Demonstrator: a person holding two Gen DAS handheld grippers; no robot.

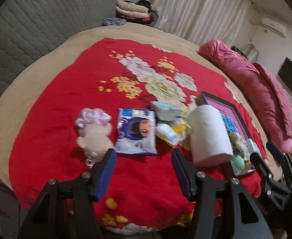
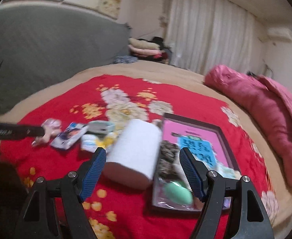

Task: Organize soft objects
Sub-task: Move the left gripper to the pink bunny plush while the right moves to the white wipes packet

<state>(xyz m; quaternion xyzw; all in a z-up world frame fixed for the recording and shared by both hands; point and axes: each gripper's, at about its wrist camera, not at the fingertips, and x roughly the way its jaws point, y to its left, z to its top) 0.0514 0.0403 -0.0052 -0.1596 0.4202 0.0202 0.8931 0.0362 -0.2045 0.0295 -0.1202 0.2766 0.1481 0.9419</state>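
We judge the job partly done: the tray (image 2: pixel 223 137) already holds a green sponge (image 2: pixel 178 193), a leopard-print cloth (image 2: pixel 167 155) and a blue-labelled packet (image 2: pixel 201 147), while the toilet paper roll (image 2: pixel 134 151) stands on the blanket touching the tray's left edge. Left to sort — the plush doll (image 1: pixel 94 133), the face-mask packet (image 1: pixel 136 131), a pale green pack (image 1: pixel 165 109) and a yellow-and-white wipes pack (image 1: pixel 171 133), all in a row to the left. Our left gripper (image 1: pixel 144 169) hovers with fingers spread and empty; the right gripper (image 2: pixel 143 172) is likewise wide apart, holding nothing, near the roll. Everything lies on a red floral blanket (image 1: pixel 66 99) over a bed, with a rolled pink quilt (image 1: pixel 255 85), grey padded headboard (image 1: pixel 36 20) and white curtains (image 1: pixel 195 10) beyond.
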